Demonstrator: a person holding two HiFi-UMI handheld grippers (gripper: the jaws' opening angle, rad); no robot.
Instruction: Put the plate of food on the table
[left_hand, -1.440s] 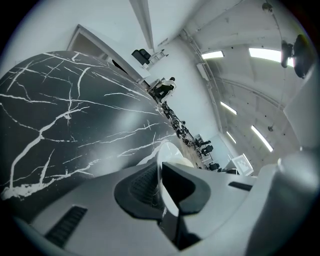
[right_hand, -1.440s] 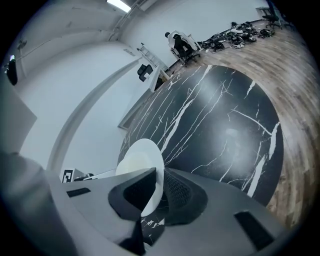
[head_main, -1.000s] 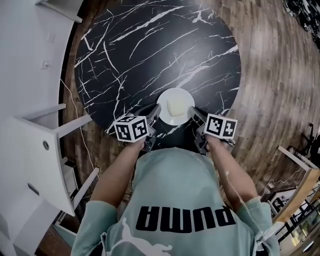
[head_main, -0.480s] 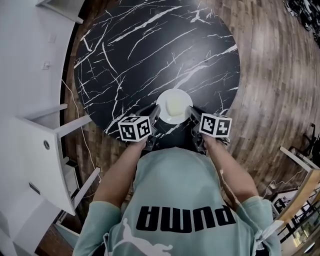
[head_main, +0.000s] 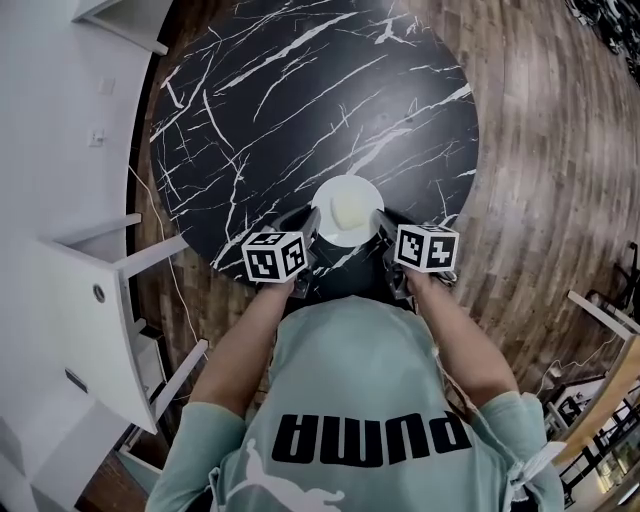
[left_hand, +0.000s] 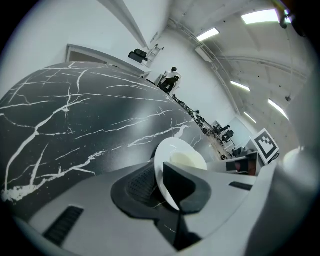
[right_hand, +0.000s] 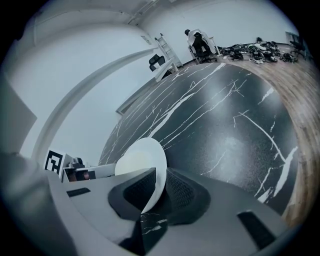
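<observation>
Holding a pale lump of food (head_main: 347, 208), the round white plate (head_main: 348, 238) is over the near edge of the black veined surface (head_main: 300, 100). The left hand-held gripper (head_main: 308, 228) clamps its left rim, the right hand-held gripper (head_main: 384, 226) its right rim, both forearms stretched forward.

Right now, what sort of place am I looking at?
Probably an indoor lab or showroom set up like a café. There is a round black marble table with a plate at its near edge, a plank wood floor, and long strip lights overhead.
</observation>
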